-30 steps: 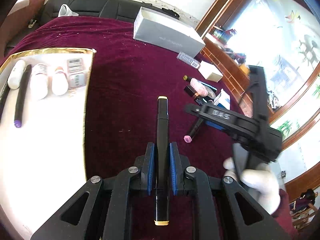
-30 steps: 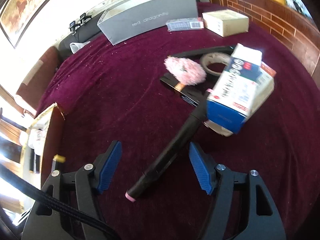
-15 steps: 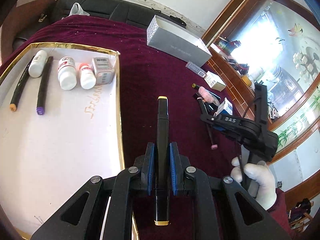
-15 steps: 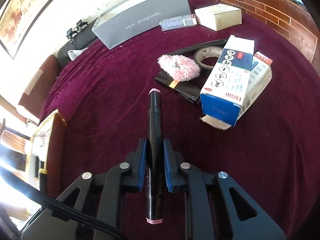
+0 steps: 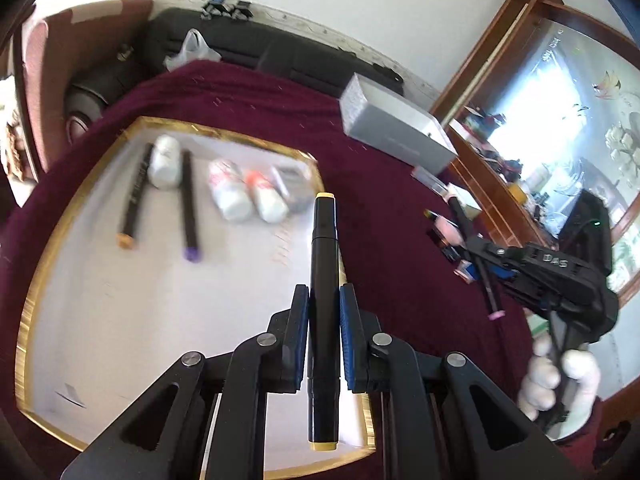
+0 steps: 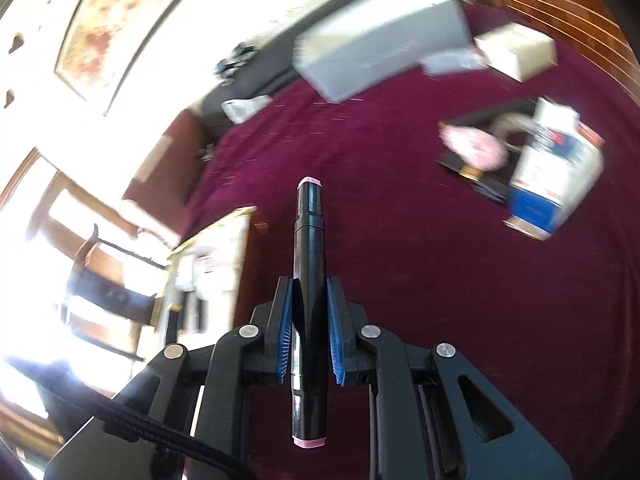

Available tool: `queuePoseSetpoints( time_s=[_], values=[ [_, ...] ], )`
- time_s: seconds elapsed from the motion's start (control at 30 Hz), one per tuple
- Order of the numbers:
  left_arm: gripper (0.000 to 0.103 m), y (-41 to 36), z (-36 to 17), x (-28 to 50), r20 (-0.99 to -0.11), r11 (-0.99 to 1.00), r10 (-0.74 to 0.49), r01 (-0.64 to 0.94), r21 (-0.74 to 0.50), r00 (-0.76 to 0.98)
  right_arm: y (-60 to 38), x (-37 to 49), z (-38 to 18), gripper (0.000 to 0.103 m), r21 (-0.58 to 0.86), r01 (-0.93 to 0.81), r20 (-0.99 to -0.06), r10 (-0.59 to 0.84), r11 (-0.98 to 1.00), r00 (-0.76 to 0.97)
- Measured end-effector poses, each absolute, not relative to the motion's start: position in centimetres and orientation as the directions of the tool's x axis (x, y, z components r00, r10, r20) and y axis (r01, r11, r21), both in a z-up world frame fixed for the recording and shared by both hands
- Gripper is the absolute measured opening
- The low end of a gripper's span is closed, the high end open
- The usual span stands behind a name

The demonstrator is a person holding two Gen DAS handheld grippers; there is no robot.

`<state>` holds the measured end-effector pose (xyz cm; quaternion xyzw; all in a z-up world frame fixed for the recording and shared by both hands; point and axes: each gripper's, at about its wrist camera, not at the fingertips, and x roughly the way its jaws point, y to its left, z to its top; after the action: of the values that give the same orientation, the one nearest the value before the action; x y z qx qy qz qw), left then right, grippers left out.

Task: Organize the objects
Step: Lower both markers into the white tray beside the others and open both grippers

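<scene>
In the left wrist view my left gripper (image 5: 324, 292) is shut on a black marker with yellow caps (image 5: 324, 256), which points forward over the right rim of the white, gold-edged tray (image 5: 100, 320). In the tray lie an orange-tipped marker (image 5: 134, 204), a purple-tipped marker (image 5: 188, 208) and three white bottles (image 5: 228, 192). My right gripper (image 6: 308, 284) is shut on a black marker with pink caps (image 6: 308, 232), held above the maroon cloth. The left wrist view shows the right gripper (image 5: 480, 256) at the right, carrying that pink-capped marker (image 5: 490, 292).
A long grey box (image 5: 392, 132) lies at the back of the table. A blue-and-white carton (image 6: 556, 176), a pink fluffy item (image 6: 472, 148) and a small cream box (image 6: 516, 54) sit at the right. A white-gloved hand (image 5: 560, 376) holds the right gripper.
My right gripper shut on the pink-capped marker and lifted it off the cloth. My left gripper carried the yellow-capped marker leftward until it hangs over the tray's right rim.
</scene>
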<state>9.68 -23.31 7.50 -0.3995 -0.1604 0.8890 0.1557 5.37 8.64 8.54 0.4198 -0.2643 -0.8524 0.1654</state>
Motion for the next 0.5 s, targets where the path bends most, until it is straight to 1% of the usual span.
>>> queuePoseSetpoints(
  time_s=[0.17,0.27,0.37,0.5],
  values=[
    [0.012,-26.9,8.5,8.4,-0.684,-0.942,0.299,-0.094,-0.321,-0.666,3.2,3.7,11.3,0.014,0.613,0.174,-0.597,-0.596,-0.771,-0.538],
    [0.012,-28.3,8.1,7.2,-0.707,-0.957,0.25,-0.058,-0.284,-0.662,-0.5,2.6,11.7,0.014,0.616,0.228,-0.597,-0.636,-0.754,-0.488],
    [0.012,-29.1,6.7,5.7,-0.731,-0.959,0.235,-0.032,-0.281,-0.641,-4.0,2.0,10.7,0.014,0.626,0.257,-0.611,-0.668,-0.736,-0.424],
    [0.012,-29.9,4.4,3.9,-0.774,-0.961,0.222,-0.001,-0.276,-0.593,-7.7,1.7,7.5,0.015,0.636,0.248,-0.65,-0.68,-0.731,-0.339]
  ],
)
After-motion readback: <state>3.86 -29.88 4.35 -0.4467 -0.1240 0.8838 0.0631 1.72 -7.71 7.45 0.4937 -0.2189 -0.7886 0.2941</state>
